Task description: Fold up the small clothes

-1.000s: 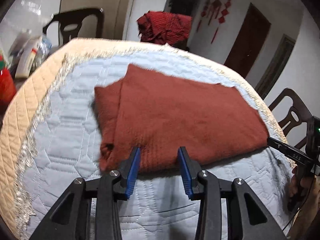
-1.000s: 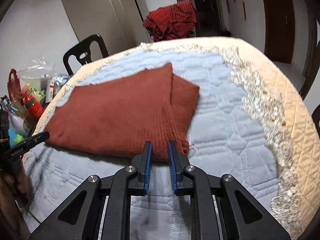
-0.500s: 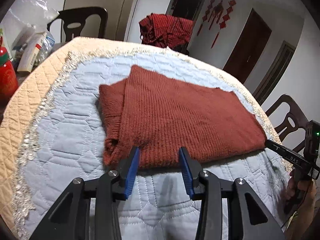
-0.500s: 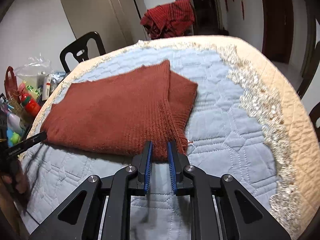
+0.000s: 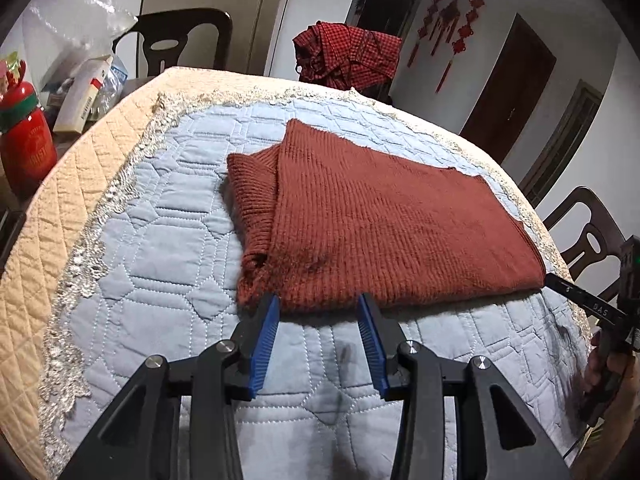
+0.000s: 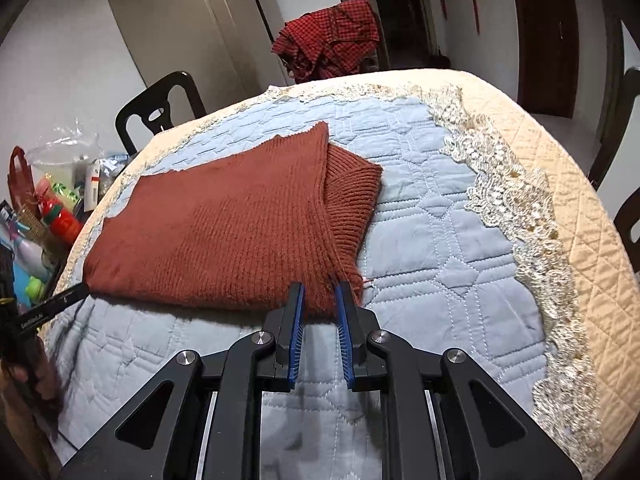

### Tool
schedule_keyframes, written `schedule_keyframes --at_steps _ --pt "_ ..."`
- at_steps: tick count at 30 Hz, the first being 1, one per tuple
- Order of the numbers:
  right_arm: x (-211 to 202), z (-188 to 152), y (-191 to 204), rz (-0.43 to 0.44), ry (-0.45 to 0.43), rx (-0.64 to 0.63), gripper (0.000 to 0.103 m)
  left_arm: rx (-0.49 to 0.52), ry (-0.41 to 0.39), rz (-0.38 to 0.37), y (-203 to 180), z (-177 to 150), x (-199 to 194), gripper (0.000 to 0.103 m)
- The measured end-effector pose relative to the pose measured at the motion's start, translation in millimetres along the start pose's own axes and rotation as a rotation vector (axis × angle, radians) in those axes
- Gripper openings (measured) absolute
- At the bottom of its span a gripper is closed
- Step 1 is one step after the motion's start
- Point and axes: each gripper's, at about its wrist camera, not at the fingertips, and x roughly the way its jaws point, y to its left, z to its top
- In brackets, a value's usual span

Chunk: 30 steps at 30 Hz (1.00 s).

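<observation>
A rust-brown knit garment (image 5: 380, 220) lies folded flat on the blue quilted table cover (image 5: 160, 280); it also shows in the right wrist view (image 6: 224, 236). My left gripper (image 5: 318, 302) is open, its blue pads straddling the garment's near edge at one corner. My right gripper (image 6: 320, 292) has its jaws narrowed onto the near edge of the garment at the other corner, beside the ribbed hem (image 6: 352, 208). Each gripper's tip shows at the edge of the other's view, the right one (image 5: 576, 292) and the left one (image 6: 56, 304).
A red checked cloth (image 5: 348, 52) hangs over a chair at the far side. Dark chairs (image 5: 180, 36) stand around the round table. Bottles, boxes and a red jar (image 5: 24, 140) crowd a side surface. Lace trim (image 6: 520, 208) rings the cover.
Both grippers have drawn slightly nearer to the garment's near edge; the garment lies as before. The left stays open, the right stays narrowed.
</observation>
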Motion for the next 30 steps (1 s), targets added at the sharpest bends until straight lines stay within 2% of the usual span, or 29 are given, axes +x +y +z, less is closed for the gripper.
schedule_keyframes --at_steps 2,10,13,24,30 --pt "-7.1 -0.3 4.5 0.007 -0.013 -0.016 0.016 0.009 -0.006 0.01 -3.4 -0.4 -4.9 0.047" --pt "-18.5 -0.3 30.4 0.054 -0.025 -0.088 0.016 0.017 -0.031 0.006 -9.7 2.2 -19.8 0.049" --pt "-14.4 -0.4 39.1 0.063 -0.02 -0.097 0.016 0.017 -0.036 0.011 -9.9 4.5 -20.8 0.056" --pt "9.7 2.1 83.9 0.112 0.018 -0.176 0.016 0.034 -0.054 0.043 -9.8 16.4 -9.2 0.056" --pt "26.0 5.2 112.9 0.152 0.041 -0.228 0.016 -0.002 -0.024 0.066 2.9 19.5 6.9 0.056"
